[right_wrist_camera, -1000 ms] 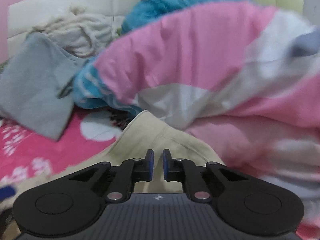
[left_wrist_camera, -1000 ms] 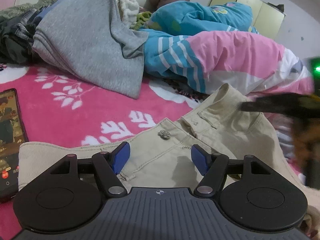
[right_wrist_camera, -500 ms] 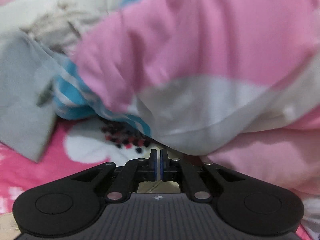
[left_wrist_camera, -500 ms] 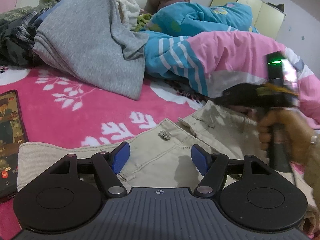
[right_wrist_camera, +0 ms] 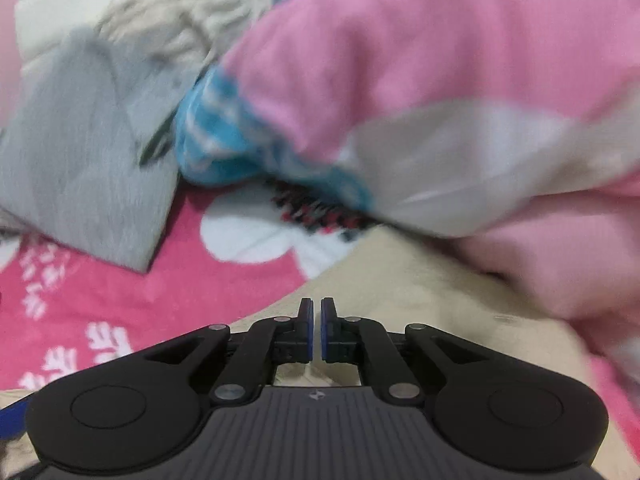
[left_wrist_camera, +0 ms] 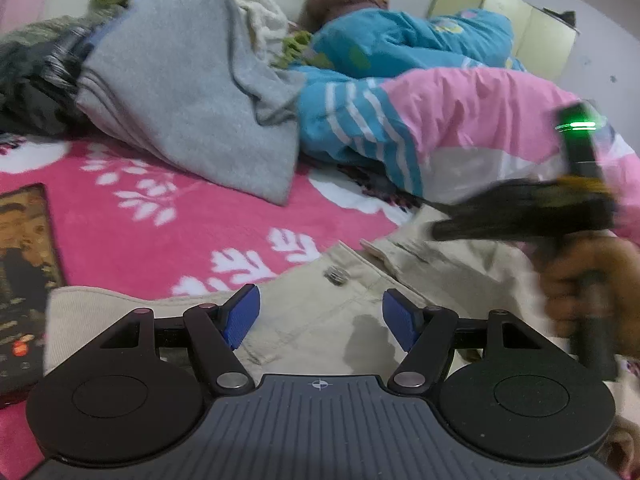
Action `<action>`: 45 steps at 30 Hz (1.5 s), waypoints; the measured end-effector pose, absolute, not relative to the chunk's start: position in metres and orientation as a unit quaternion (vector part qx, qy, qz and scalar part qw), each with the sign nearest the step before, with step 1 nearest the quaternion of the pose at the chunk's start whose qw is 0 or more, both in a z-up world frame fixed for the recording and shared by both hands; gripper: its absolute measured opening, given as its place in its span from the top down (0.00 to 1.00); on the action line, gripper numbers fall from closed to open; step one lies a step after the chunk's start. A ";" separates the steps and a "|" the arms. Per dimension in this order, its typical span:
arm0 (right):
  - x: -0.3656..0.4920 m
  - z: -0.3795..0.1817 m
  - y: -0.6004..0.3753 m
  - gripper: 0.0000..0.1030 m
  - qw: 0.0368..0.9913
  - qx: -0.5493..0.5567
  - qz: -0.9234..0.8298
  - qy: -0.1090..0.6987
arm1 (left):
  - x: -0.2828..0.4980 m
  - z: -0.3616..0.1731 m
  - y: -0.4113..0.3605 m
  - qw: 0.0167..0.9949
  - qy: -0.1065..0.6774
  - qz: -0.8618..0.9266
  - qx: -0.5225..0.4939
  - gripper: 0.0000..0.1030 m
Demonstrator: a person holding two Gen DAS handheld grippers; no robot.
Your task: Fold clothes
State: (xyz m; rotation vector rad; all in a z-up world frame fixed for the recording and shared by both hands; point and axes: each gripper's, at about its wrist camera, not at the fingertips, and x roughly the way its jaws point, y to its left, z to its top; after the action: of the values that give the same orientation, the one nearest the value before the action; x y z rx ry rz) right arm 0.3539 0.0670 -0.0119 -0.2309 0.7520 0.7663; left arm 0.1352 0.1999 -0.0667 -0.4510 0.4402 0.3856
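Beige trousers (left_wrist_camera: 320,300) lie on the pink blanket, their metal button (left_wrist_camera: 335,276) facing up. My left gripper (left_wrist_camera: 320,316) hovers open just above the waistband, with nothing between its blue pads (left_wrist_camera: 240,316). The right gripper (left_wrist_camera: 440,234), blurred and held by a hand (left_wrist_camera: 580,280), hangs over the trousers' right part beside the quilt. In the right wrist view, that right gripper (right_wrist_camera: 316,328) is shut, with only a sliver of a gap and no cloth seen in it. The beige trousers (right_wrist_camera: 420,300) lie beneath it.
A grey garment (left_wrist_camera: 188,108) drapes over a heap of clothes at the back left. A pink, blue and white quilt (left_wrist_camera: 460,120) bulges at the right and borders the trousers. A phone (left_wrist_camera: 24,264) lies at the left on the pink flowered blanket (left_wrist_camera: 140,216).
The waistband corner that stood raised a second ago now lies flatter. The right gripper pushed in close to the quilt, then drew back. The left gripper stayed put and open.
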 end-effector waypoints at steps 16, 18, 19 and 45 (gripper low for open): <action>0.158 0.114 -0.288 0.40 0.938 0.108 0.159 0.290 | 0.158 -0.034 0.130 0.967 0.184 0.091 -0.153 0.25; 0.148 0.098 -0.317 0.40 0.933 0.136 0.130 0.308 | 0.171 -0.040 0.113 0.964 0.219 0.074 -0.135 0.25; 0.145 0.090 -0.328 0.40 0.930 0.150 0.115 0.315 | 0.175 -0.042 0.107 0.963 0.231 0.066 -0.126 0.25; 0.360 0.003 -0.141 0.40 0.876 -0.101 0.311 0.355 | 0.227 -0.055 0.134 0.944 0.255 0.150 -0.147 0.24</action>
State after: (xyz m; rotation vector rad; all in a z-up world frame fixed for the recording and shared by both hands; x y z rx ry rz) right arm 0.3599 -0.1412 0.0025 -0.2110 0.7416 0.6488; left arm 0.2269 0.1343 -0.0551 -0.3005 0.5200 0.3048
